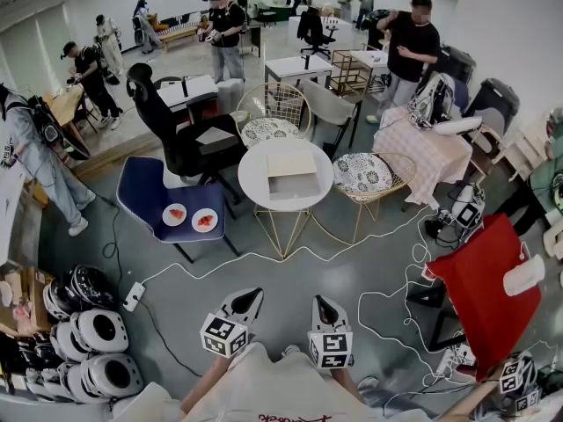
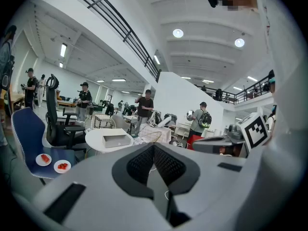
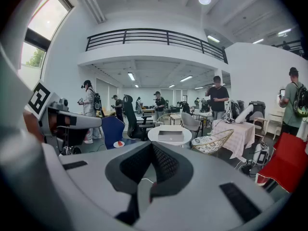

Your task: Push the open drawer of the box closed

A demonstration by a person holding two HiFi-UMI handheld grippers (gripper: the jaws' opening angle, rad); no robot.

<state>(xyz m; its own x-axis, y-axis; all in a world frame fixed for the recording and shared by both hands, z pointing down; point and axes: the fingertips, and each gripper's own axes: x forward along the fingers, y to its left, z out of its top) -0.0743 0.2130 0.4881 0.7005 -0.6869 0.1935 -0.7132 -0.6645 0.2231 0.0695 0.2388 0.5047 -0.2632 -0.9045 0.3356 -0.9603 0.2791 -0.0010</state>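
The pale box (image 1: 291,176) lies on a round white table (image 1: 255,181) some way ahead, with its drawer pulled out toward me. It also shows small in the left gripper view (image 2: 117,140) and the right gripper view (image 3: 170,135). My left gripper (image 1: 252,297) and right gripper (image 1: 322,305) hang side by side low over the floor, near my body and far short of the table. Each has its jaws closed to a point with nothing between them, as seen close up on the left gripper (image 2: 154,147) and the right gripper (image 3: 153,145).
A blue chair (image 1: 149,192) with two plates of red food (image 1: 175,214) stands left of the table, a black office chair (image 1: 180,134) behind it. Gold wire chairs (image 1: 374,178) flank the table. A red chair (image 1: 484,284), floor cables (image 1: 387,306) and helmets (image 1: 92,341) lie nearby. People stand further back.
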